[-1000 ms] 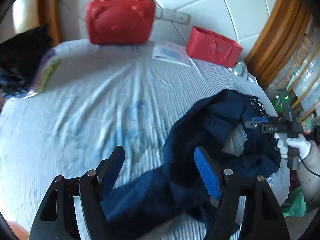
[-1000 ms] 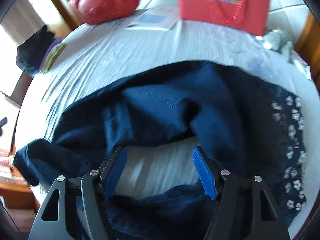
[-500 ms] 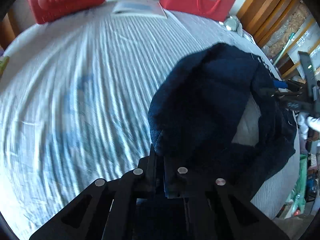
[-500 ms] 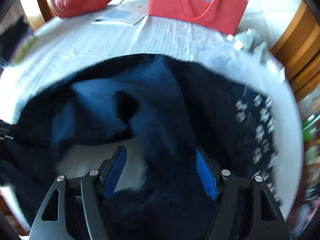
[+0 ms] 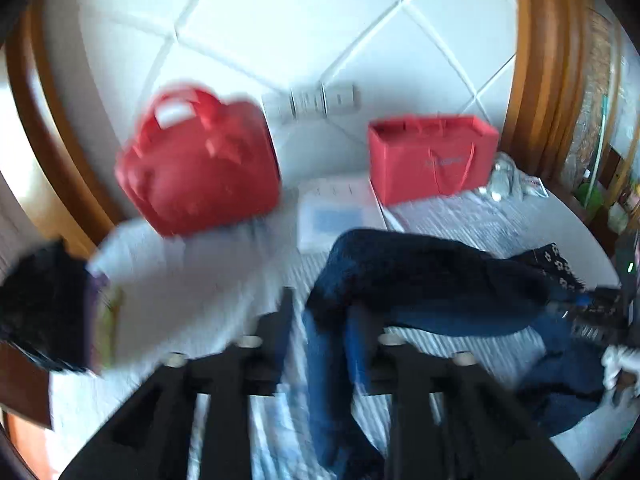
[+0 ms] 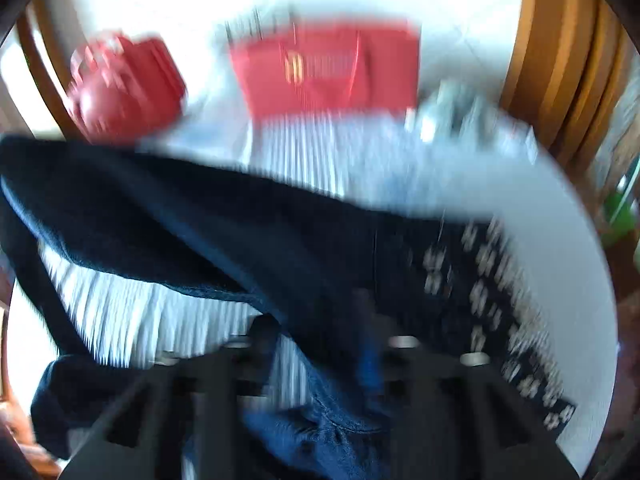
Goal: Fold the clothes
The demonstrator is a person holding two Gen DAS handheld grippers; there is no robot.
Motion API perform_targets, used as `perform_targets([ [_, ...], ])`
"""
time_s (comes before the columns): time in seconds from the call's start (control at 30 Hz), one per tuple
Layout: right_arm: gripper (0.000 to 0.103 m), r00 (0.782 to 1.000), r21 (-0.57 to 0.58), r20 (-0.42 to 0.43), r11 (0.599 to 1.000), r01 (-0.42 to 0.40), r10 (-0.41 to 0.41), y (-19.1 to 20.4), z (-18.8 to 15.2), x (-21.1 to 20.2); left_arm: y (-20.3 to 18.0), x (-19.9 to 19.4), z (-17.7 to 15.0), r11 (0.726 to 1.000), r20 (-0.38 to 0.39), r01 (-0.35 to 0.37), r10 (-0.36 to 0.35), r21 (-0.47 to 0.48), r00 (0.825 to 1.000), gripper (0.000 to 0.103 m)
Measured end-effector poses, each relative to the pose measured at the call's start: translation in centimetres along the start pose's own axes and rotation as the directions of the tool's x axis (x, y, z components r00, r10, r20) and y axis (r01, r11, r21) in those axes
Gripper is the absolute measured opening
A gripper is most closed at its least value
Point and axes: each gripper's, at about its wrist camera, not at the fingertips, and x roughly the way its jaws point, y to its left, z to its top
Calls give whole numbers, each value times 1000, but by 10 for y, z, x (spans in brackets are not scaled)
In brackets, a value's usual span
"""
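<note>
On the striped bedsheet (image 5: 460, 212), the left wrist view shows dark blue jeans (image 5: 424, 276) draped across the bed's right half, one leg hanging between the fingers of the left gripper (image 5: 324, 316), whose jaws stand apart; motion blur hides whether they pinch it. Behind sit a red handbag (image 5: 200, 160), a red paper bag (image 5: 432, 156) and a white booklet (image 5: 336, 212). From the right wrist view, blurred, the right gripper (image 6: 320, 320) has denim over its fingers; its grip cannot be told.
</note>
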Motion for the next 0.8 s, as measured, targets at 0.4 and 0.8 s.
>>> perform_targets([
  [0.4, 50, 996, -53, -82, 998, -26, 21, 5, -57, 0, 39, 43, -150, 987, -264, 72, -109, -146, 958, 63],
  [0.8, 65, 996, 12, -54, 997, 76, -75, 38, -67, 6, 22, 105, -181, 980, -322, 165, -193, -113, 927, 12],
])
